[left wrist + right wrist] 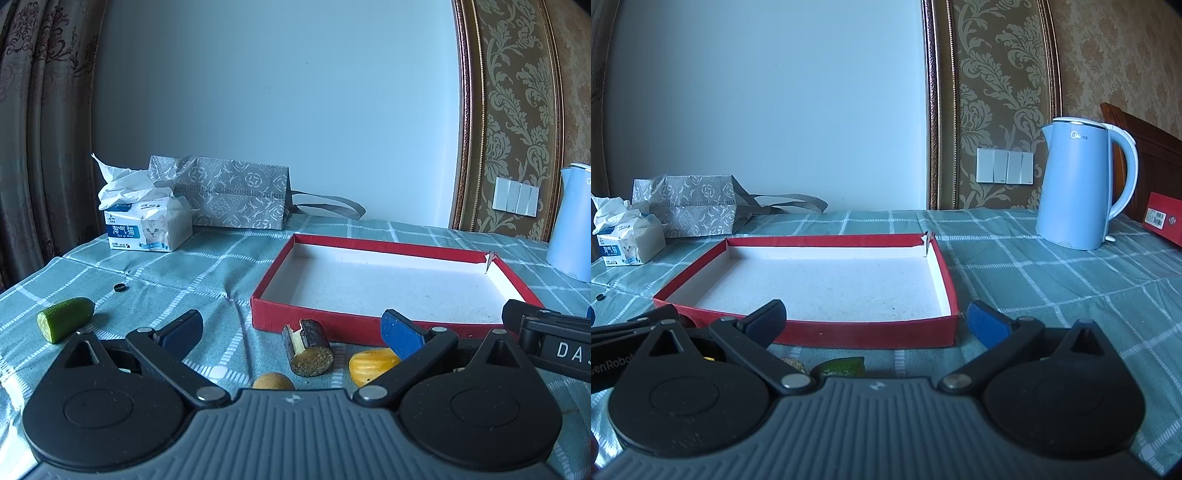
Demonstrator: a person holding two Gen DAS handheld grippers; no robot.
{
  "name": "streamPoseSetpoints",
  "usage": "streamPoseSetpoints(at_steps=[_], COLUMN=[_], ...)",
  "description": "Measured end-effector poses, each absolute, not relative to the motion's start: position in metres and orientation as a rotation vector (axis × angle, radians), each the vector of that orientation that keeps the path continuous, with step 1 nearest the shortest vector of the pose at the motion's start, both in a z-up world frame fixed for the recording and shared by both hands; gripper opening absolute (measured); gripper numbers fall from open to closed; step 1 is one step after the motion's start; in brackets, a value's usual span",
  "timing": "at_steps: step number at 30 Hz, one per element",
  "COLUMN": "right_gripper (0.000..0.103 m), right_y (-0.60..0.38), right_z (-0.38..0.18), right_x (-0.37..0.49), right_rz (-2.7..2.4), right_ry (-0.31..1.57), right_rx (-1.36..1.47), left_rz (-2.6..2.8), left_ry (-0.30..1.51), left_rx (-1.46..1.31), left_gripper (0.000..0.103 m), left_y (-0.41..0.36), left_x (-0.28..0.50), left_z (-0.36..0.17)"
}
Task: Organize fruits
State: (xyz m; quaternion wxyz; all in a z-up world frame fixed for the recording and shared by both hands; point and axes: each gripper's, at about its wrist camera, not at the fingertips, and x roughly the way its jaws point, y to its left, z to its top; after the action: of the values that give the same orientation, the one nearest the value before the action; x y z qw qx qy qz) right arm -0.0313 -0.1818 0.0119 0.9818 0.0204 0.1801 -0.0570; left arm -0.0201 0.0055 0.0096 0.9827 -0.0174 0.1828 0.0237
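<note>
A shallow red box (314,317) with a white floor lies empty on the checked cloth; it also shows in the right wrist view (868,330). In front of it lie a dark sugarcane piece (307,349), a yellow fruit piece (371,363) and a small brown round fruit (272,382). A green cucumber piece (64,319) lies at the left. My left gripper (291,332) is open and empty, just above the sugarcane piece. My right gripper (877,323) is open and empty at the box's near wall; a green piece (842,366) peeks out below it.
A tissue pack (147,225) and a grey patterned bag (229,195) stand at the back left. A blue kettle (1082,184) stands at the right, with a red box (1163,218) beyond it. A small black ring (119,287) lies on the cloth.
</note>
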Motion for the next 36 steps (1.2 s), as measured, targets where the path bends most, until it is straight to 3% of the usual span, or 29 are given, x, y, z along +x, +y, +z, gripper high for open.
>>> streamPoseSetpoints(at_steps=[12, 21, 36], right_gripper=[0.103, 0.103, 0.103], right_y=[-0.186, -0.251, -0.191], right_z=[0.014, 0.016, 0.003], right_x=[-0.033, -0.070, -0.108], right_rz=[-0.120, -0.033, 0.331], right_ry=[0.359, 0.353, 0.381], right_rx=[0.044, 0.235, -0.151], left_rz=[0.050, 0.048, 0.086], left_ry=[0.364, 0.365, 0.341], left_rx=[-0.031, -0.039, -0.066], left_gripper=[0.103, 0.103, 0.103], left_y=[0.005, 0.008, 0.032], left_x=[-0.020, -0.021, -0.030], left_z=[0.009, 0.009, 0.012])
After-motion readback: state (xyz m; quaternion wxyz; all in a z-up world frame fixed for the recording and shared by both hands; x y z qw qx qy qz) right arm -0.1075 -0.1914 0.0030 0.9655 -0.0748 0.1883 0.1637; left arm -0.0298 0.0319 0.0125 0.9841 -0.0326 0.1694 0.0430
